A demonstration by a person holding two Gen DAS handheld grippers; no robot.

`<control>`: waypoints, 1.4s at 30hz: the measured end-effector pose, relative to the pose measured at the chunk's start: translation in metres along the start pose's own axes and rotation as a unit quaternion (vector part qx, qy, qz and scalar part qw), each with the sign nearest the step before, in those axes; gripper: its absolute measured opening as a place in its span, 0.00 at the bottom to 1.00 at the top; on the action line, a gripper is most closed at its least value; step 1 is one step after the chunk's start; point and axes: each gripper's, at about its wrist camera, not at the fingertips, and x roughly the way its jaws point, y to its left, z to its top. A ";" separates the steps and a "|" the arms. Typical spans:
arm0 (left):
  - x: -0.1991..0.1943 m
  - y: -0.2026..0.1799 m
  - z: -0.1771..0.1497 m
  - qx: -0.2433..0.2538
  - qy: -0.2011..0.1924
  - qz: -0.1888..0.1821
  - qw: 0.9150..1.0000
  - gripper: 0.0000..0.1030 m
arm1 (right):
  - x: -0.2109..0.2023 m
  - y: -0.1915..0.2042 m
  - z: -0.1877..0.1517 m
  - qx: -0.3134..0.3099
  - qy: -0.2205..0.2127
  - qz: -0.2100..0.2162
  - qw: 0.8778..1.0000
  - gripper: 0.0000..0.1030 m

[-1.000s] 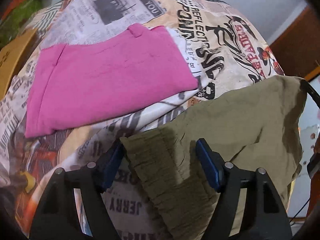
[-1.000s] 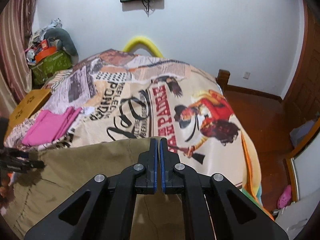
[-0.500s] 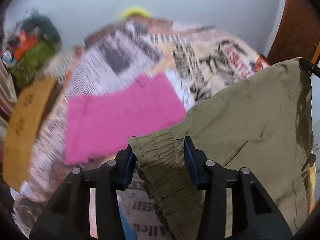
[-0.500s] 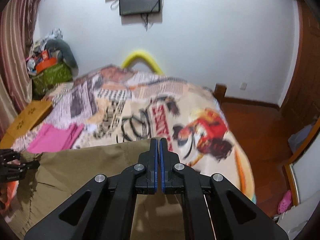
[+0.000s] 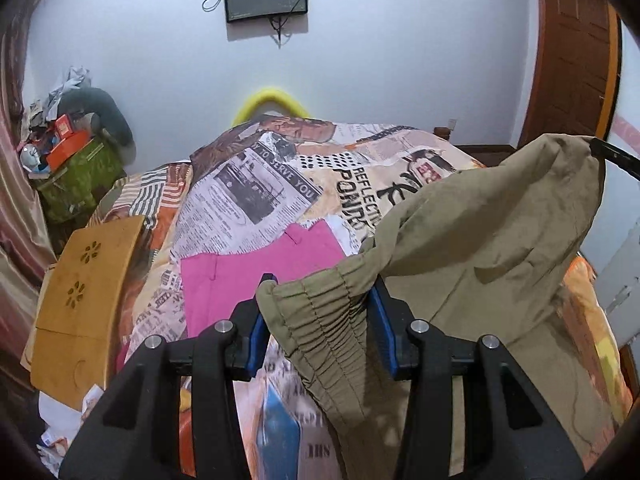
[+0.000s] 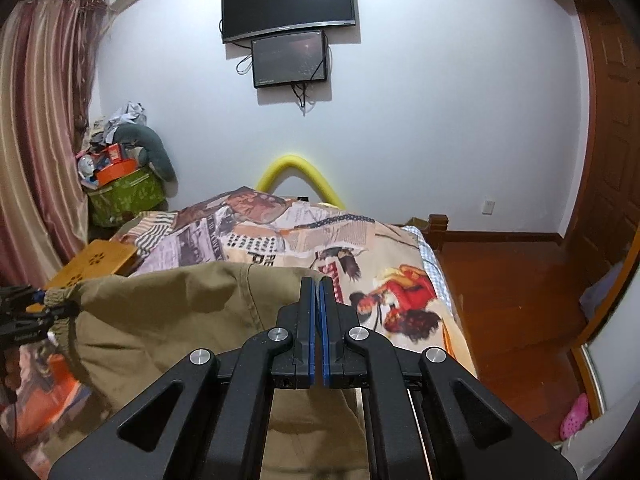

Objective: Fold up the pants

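Hanging in the air above the bed (image 5: 248, 184), the olive-green pants (image 5: 480, 248) are stretched between the two grippers, clear of the newspaper-print bedspread (image 6: 360, 248) along their upper edge. The left gripper (image 5: 320, 320) has its blue-padded fingers (image 5: 383, 322) pressed against either side of the gathered elastic waistband (image 5: 320, 320), which bunches thickly between them, so the jaws stand partly apart around that wad of cloth. From there the fabric rises to the right, up to a corner pinched by the right gripper (image 6: 315, 312), whose dark tip shows at the upper right of the left wrist view. In the right wrist view that gripper's blue pads (image 6: 307, 320) are drawn almost together with only a thin slit between them, and the pants' top hem (image 6: 248, 272) runs into that slit; the cloth itself between the pads is too thin to make out clearly. The rest of the pants droops below both tools toward the near edge of the bed. A folded pink garment (image 5: 256, 276) lies flat on the bedspread near the bed's left edge, just beyond the left gripper. A wooden lap tray (image 5: 84, 304) rests at the bed's left side, and a yellow foam arch (image 6: 298, 176) stands at the far end of the bed.
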 end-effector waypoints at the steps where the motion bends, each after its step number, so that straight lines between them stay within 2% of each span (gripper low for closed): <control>1: -0.005 -0.002 -0.004 0.002 0.001 -0.002 1.000 0.44 | -0.006 0.000 -0.004 0.001 0.000 0.002 1.000 0.01; 10: -0.047 -0.026 -0.036 0.032 0.005 -0.017 0.999 0.43 | -0.060 -0.005 -0.050 0.018 0.025 0.002 1.000 0.01; 20: -0.082 -0.040 -0.092 0.047 0.029 -0.045 0.997 0.43 | -0.104 -0.002 -0.114 0.046 0.062 0.001 0.997 0.01; 27: -0.093 -0.042 -0.129 0.056 0.054 -0.056 0.995 0.43 | -0.122 0.001 -0.153 0.060 0.092 -0.007 0.994 0.02; 33: -0.098 -0.045 -0.159 0.063 0.076 -0.046 0.994 0.39 | -0.132 0.004 -0.190 0.067 0.124 -0.021 0.990 0.02; 42: -0.113 -0.029 -0.176 0.040 0.084 -0.041 0.995 0.39 | -0.144 0.003 -0.225 0.088 0.161 -0.049 0.982 0.02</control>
